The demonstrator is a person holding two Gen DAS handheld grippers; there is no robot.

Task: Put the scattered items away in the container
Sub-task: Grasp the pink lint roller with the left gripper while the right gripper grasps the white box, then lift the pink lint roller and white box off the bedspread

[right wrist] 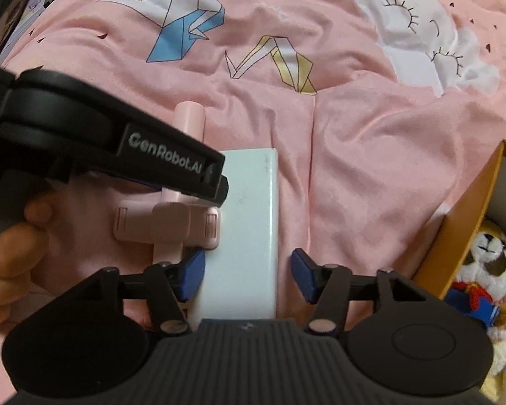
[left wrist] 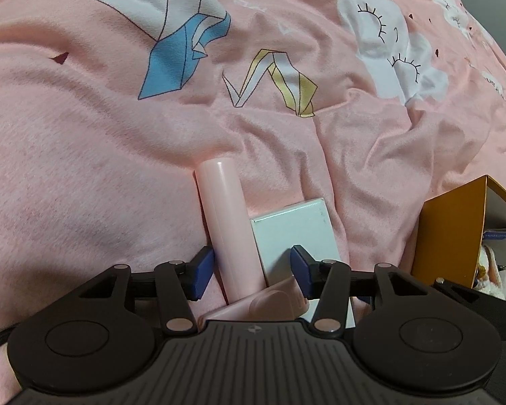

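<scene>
A pink T-shaped roller tool lies on the bedspread, its handle (left wrist: 227, 216) pointing away and its head (right wrist: 167, 224) nearest me. A white box (left wrist: 297, 233) rests against its right side. My left gripper (left wrist: 252, 271) is open and straddles the handle. Its left pad touches the handle and its right pad stands apart over the box. In the right wrist view, one finger of that left gripper (right wrist: 172, 158) crosses above the tool. My right gripper (right wrist: 248, 276) is open around the white box (right wrist: 243, 222), with a gap at its right pad. The orange container (right wrist: 462, 216) stands open at the right.
A wrinkled pink bedspread (left wrist: 84, 168) with paper-crane and cloud prints covers the whole surface. A plush toy (right wrist: 489, 263) and other things lie inside the orange container (left wrist: 452, 236). A hand (right wrist: 13, 236) holds the left gripper at the left edge.
</scene>
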